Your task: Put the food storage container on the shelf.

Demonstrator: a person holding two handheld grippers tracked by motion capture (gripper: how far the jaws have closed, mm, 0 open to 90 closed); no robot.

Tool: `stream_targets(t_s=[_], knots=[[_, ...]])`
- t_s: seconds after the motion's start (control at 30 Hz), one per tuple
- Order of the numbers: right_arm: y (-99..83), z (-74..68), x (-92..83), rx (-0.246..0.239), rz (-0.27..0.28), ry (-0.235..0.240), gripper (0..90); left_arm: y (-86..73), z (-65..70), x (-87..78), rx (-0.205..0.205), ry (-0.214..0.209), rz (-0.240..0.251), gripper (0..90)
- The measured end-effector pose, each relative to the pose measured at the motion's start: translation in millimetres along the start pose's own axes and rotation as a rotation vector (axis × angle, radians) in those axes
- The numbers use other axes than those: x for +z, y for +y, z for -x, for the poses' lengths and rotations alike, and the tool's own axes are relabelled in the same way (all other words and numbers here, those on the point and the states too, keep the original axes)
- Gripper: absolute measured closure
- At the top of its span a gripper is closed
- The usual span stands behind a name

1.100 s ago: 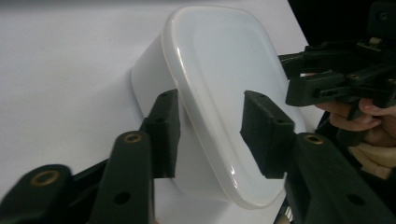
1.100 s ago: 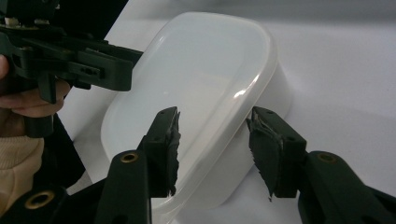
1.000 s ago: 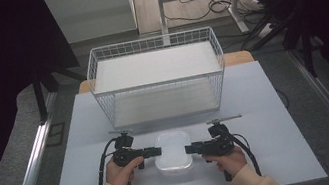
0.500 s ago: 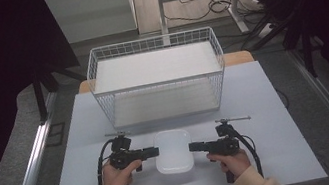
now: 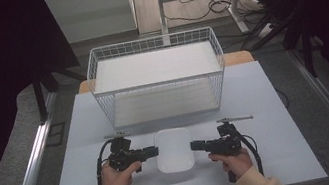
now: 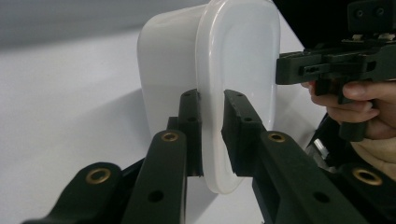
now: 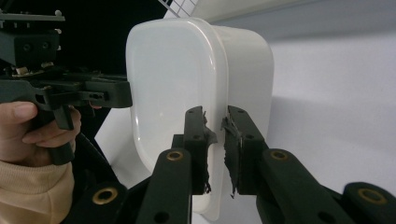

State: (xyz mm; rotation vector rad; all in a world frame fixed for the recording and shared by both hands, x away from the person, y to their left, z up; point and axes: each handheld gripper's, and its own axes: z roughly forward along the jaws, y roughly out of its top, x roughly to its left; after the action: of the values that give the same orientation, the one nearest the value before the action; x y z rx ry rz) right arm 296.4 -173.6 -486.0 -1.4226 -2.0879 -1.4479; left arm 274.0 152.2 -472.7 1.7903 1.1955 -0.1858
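Left gripper view looks along the left gripper [image 6: 212,109], whose two black jaws stand narrowly apart with the rim of a white lidded container [image 6: 233,70] between them; whether they press the rim or only straddle it cannot be told. Across the lid in that view, the right gripper [image 6: 285,70] points in from the far side, held in a hand [image 6: 355,100] with a cream sleeve below it.

Right gripper view gives the mirror picture: its own jaws, their pads frayed and torn, are also set narrowly to either side of the container's lid rim, and again contact cannot be judged. The left gripper's black body and the hand gripping it show at that view's left edge.

From the high view, the container [image 5: 174,149] lies flat on the pale table [image 5: 263,91], lid up, on the near part between the two grippers, which come at it from its left and right sides. It is a rounded rectangle whose long axis runs away from the person, toward the white wire basket [image 5: 157,77] standing farther back on the table, well apart from it. No writing or label is readable on the container.
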Motion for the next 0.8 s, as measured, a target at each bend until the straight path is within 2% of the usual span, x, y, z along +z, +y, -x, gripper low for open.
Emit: stream_targets(t_s=[0.03, 0.1, 0.13, 0.17, 0.2, 0.27, 0.3, 0.33, 0.4, 0.43, 0.63, 0.8], knots=[[0.5, -1.3, -0.6, -0.006, 0.004, -0.001, 79.2, 0.4, 1.3, -1.4, 0.012, -0.001, 0.005, 78.6], [3.1, -7.0, -4.4, -0.052, 0.018, -0.012, 79.0, 1.6, 4.9, -4.0, 0.028, 0.000, 0.015, 79.0], [3.1, -7.0, -4.4, -0.052, 0.018, -0.012, 79.0, 2.4, 6.3, -4.9, 0.036, 0.003, 0.018, 79.0], [5.2, -10.5, -7.2, -0.079, 0.028, -0.019, 79.0, 3.7, 10.0, -7.4, 0.049, 0.005, 0.026, 79.3], [5.2, -10.5, -7.2, -0.079, 0.028, -0.019, 79.0, 3.7, 10.0, -7.4, 0.049, 0.005, 0.026, 79.4], [7.9, -15.5, -11.3, -0.121, 0.046, -0.026, 78.9, 5.0, 12.6, -9.7, 0.062, -0.001, 0.037, 79.6], [7.9, -15.5, -11.3, -0.121, 0.046, -0.026, 78.9, 5.6, 13.5, -10.7, 0.067, -0.001, 0.043, 79.6], [10.1, -18.9, -13.9, -0.149, 0.055, -0.030, 78.9, 6.4, 15.2, -12.1, 0.068, -0.001, 0.050, 79.7], [10.7, -20.4, -14.4, -0.156, 0.059, -0.034, 78.9, 7.0, 15.9, -12.6, 0.080, 0.003, 0.051, 79.8], [12.2, -23.6, -15.7, -0.182, 0.065, -0.044, 78.9, 7.6, 17.1, -13.6, 0.082, 0.005, 0.057, 79.8], [16.3, -28.5, -19.3, -0.207, 0.081, -0.046, 78.9, 11.9, 21.1, -18.2, 0.096, -0.006, 0.076, 79.8], [21.0, -32.9, -23.5, -0.250, 0.096, -0.057, 78.7, 15.8, 25.5, -20.6, 0.117, 0.000, 0.084, 80.0]])
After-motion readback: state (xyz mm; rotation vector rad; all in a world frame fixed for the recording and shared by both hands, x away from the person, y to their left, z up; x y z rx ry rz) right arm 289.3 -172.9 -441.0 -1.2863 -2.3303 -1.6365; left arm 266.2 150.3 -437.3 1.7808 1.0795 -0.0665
